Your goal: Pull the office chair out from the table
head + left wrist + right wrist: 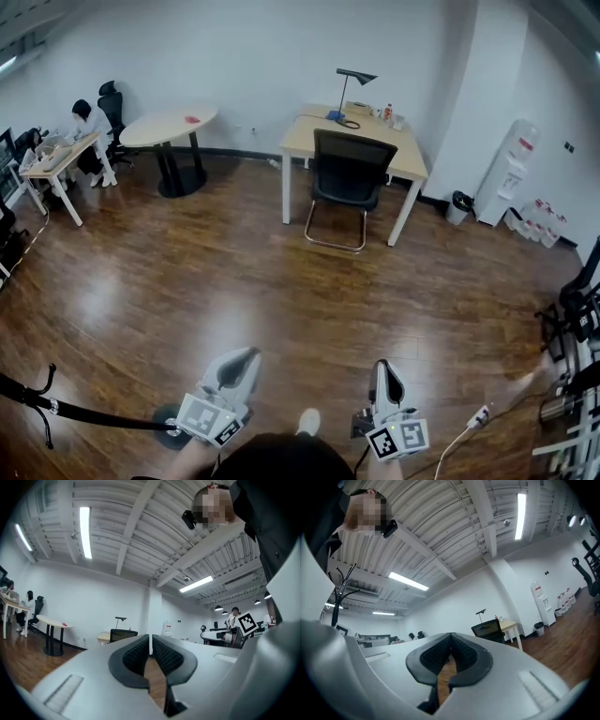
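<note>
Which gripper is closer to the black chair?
Right, probably. The right hand-held gripper is far back but almost in line with the chair; the left hand-held gripper is as far back and further off to the side.

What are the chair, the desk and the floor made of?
The chair looks like black mesh or fabric on a shiny bent metal frame. The desk has a pale, matte wood-look top on white legs, maybe painted metal. The floor looks like dark, glossy wood planks, or laminate: plank lines and bright reflections show.
</note>
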Demonstrator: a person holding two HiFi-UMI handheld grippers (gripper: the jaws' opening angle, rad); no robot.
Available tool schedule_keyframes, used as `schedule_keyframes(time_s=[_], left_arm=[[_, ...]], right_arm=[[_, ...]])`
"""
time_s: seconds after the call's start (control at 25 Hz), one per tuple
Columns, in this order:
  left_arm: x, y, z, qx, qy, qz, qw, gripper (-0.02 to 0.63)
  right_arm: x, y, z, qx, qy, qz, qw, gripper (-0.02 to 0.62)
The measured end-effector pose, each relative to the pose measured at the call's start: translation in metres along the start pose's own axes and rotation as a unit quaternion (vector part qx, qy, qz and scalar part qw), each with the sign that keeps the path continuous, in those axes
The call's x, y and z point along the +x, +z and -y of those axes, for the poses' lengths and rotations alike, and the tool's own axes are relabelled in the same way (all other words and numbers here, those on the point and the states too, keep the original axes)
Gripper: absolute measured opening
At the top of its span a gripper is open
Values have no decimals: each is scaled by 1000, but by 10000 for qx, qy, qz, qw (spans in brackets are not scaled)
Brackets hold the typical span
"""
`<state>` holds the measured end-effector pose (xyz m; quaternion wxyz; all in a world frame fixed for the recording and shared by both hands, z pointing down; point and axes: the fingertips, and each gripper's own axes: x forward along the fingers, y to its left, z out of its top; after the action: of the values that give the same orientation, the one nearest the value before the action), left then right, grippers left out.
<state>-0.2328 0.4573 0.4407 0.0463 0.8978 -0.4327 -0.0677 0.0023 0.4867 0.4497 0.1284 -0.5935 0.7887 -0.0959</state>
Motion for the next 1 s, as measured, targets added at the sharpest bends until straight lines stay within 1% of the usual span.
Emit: schedule_keyframes(time_s=[0.12, 0.24, 0.36, 0.56, 0.68, 0.84, 0.92, 1.0], left_arm=[[43, 4, -5, 77, 43, 38, 10000, 21], [77, 0, -7, 58, 122, 65, 9999, 21], [108, -5, -2, 40, 121, 64, 9999, 21], [132, -12, 1, -13, 113, -42, 9999, 21], [147, -21, -9, -69, 185, -121, 9997, 21], [170, -30, -24, -127, 206, -214, 9995, 21], [186, -33, -31, -173, 182, -178, 9995, 21], [205, -31, -38, -233, 138, -47, 9996, 21]], right_arm=[[30, 12, 28, 16, 98, 52, 9999, 14], [52, 18, 50, -21, 241, 11, 9997, 14], [70, 24, 73, -89, 307, -29, 9995, 14], [82, 21, 104, 114, 154, -64, 9998, 14], [92, 12, 120, 212, 62, -163, 9996, 14], [112, 6, 136, 209, -19, -225, 9995, 14], [124, 9, 140, 158, 23, -193, 9997, 14], [135, 15, 146, 51, -26, -160, 9999, 14]])
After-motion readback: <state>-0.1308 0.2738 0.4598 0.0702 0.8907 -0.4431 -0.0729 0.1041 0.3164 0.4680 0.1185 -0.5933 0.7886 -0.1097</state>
